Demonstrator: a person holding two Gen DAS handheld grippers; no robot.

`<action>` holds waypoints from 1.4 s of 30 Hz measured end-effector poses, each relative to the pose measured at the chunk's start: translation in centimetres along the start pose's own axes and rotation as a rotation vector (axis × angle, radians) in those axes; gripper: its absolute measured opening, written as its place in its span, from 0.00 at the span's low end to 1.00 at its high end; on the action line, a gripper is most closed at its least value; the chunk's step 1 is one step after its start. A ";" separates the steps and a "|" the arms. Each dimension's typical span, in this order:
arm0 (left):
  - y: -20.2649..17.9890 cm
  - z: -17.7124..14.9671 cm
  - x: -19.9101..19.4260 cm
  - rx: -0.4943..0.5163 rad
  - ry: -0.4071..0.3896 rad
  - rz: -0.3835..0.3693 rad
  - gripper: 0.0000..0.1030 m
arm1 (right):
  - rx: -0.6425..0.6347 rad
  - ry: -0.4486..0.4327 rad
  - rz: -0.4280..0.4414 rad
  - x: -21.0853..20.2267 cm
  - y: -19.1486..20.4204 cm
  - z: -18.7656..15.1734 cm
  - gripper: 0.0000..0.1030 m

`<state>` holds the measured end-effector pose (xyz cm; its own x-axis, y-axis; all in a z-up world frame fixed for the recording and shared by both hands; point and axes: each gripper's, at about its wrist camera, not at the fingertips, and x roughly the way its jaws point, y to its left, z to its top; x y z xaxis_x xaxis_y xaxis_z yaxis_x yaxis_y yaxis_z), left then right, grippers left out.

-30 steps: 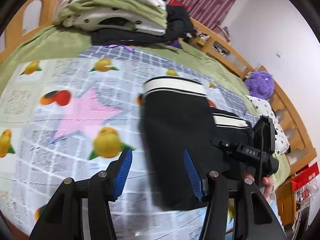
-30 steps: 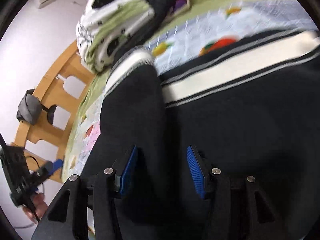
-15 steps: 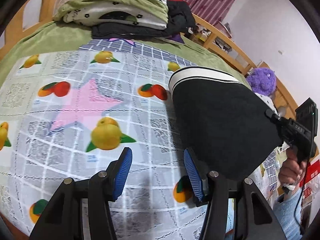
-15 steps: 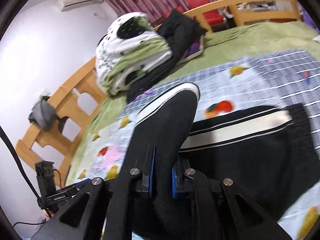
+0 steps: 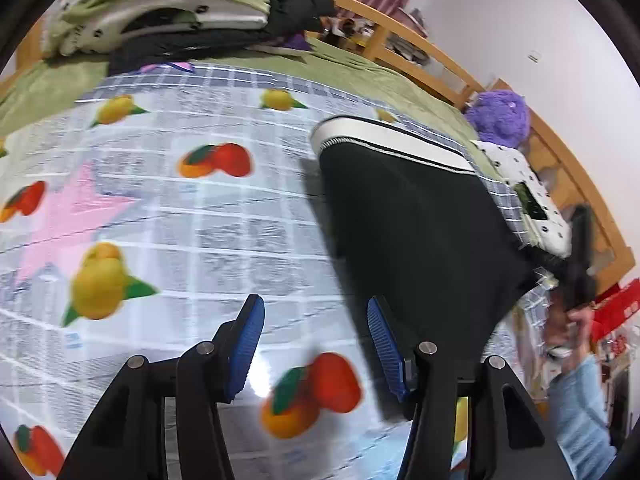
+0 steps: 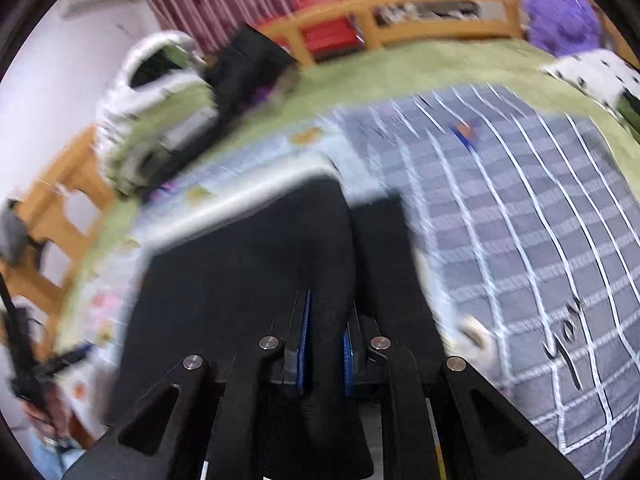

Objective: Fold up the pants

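The left gripper (image 5: 316,344) has its blue pads spread wide apart with nothing between them. It hangs over the fruit-print sheet (image 5: 208,236). The black pants (image 5: 416,236) lie ahead and to the right of this gripper, with their near edge passing just behind its right pad (image 5: 386,350); whether they touch is not clear.

In the left wrist view the long axis of the pants runs from near right to far left. The white-striped waistband (image 5: 384,140) is the far end, pointing away from the left gripper toward the stacked bedding (image 5: 168,12).

The right gripper (image 6: 325,340) has its pads drawn close together, clamped on a raised fold of the pants (image 6: 240,280). In the right wrist view the fabric extends forward and to the left of this gripper, ending at a pale band (image 6: 240,196). This view is motion-blurred, so finer detail of the fold is not readable.

A purple plush toy (image 5: 500,116) sits beyond the pants, to the right of the waistband.
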<state>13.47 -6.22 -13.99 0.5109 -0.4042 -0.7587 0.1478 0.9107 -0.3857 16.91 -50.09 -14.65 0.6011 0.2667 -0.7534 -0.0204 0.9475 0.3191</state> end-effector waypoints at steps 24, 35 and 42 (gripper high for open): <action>-6.5 0.5 5.8 0.169 0.175 -0.088 0.64 | -0.109 -0.017 0.032 -4.1 0.8 -3.9 0.46; -1.6 5.5 12.6 -0.058 0.140 -0.191 0.62 | 0.068 0.039 -0.006 3.5 -4.1 0.9 0.66; -2.4 7.6 11.6 -0.056 0.087 -0.258 0.22 | 0.072 0.017 0.040 2.6 -3.3 0.7 0.27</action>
<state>25.44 -12.41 -17.91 0.3871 -0.6303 -0.6730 0.2156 0.7715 -0.5985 19.10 -52.62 -17.28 0.5876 0.3076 -0.7484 0.0140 0.9209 0.3895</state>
